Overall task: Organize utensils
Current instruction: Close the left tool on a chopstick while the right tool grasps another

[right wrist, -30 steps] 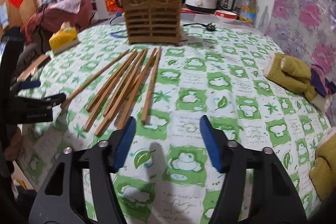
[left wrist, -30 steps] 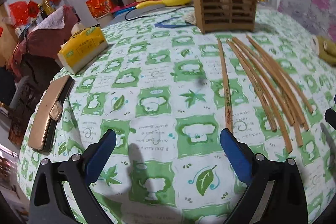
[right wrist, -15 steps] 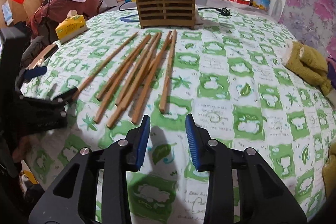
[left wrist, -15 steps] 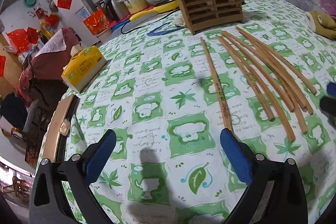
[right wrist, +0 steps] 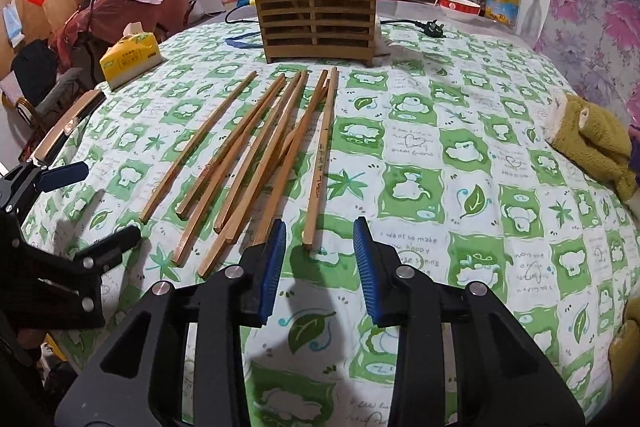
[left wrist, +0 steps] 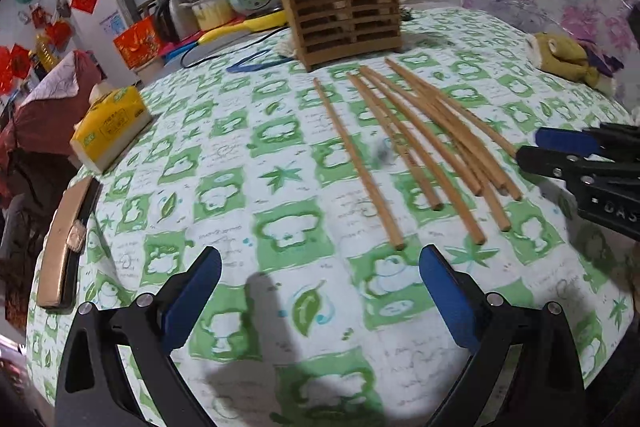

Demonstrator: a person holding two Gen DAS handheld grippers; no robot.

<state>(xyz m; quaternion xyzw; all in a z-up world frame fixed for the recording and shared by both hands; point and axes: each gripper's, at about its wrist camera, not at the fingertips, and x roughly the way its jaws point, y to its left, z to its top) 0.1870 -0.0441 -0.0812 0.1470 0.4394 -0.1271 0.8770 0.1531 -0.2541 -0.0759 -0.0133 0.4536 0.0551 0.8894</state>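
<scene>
Several wooden chopsticks (right wrist: pixel 256 155) lie fanned out on the green-and-white tablecloth in front of a slatted wooden holder (right wrist: pixel 318 19), which has two sticks standing in it. My right gripper (right wrist: pixel 320 231) hovers over the near end of the rightmost chopstick (right wrist: pixel 320 163). Its jaws are narrowed but still apart, with that end just ahead of the gap and the pads not touching it. My left gripper (left wrist: pixel 320 267) stands wide open and empty, just short of the near end of the leftmost chopstick (left wrist: pixel 360 163). Each gripper shows in the other's view: right gripper (left wrist: pixel 548 149), left gripper (right wrist: pixel 96 207).
A yellow tissue pack (left wrist: pixel 110 123) sits at the table's left edge, with a flat tan case (left wrist: pixel 64 239) nearer along that edge. An olive plush cloth (right wrist: pixel 592 139) lies at the right. Cookers, a bowl, a bottle and a plug cable (right wrist: pixel 432 27) stand behind the holder.
My right gripper's jaws have narrowed from wide apart, and it has closed in on the chopstick ends. My left gripper shifted sideways and rolled a little, still wide open.
</scene>
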